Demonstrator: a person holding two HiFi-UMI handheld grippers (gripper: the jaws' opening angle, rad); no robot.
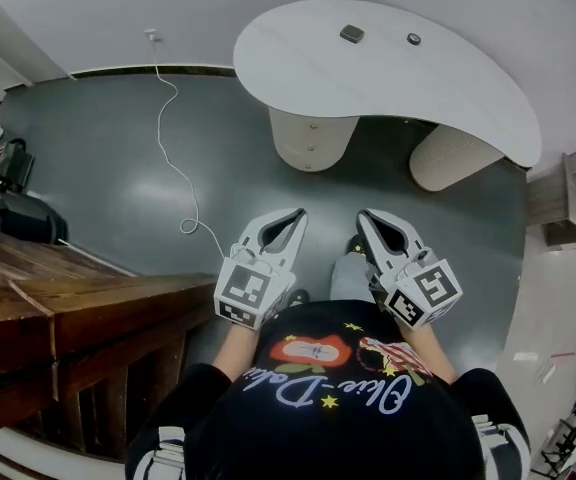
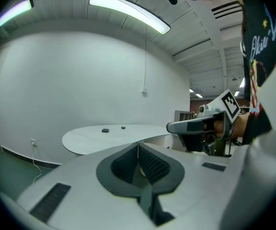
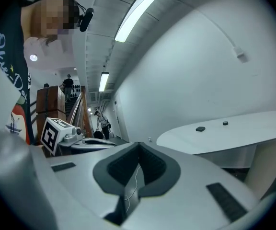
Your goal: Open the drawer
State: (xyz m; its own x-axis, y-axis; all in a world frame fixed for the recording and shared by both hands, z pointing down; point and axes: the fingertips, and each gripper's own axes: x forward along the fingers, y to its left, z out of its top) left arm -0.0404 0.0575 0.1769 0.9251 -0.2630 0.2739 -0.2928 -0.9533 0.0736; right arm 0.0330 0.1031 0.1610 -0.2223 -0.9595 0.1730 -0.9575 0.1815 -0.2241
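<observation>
Left gripper [image 1: 299, 215], right gripper [image 1: 362, 216] clenched, empty, mid-frame. No drawer visible: risk of misdirected approach, snagging floor cable [image 1: 174, 164] upper left.

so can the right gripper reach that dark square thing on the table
Probably not from here: the right gripper is short of the table, with the dark square thing toward its far side. Nothing blocks the way, though.

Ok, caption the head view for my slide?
Shut and empty, white left gripper and white right gripper face a curved white table.
</observation>
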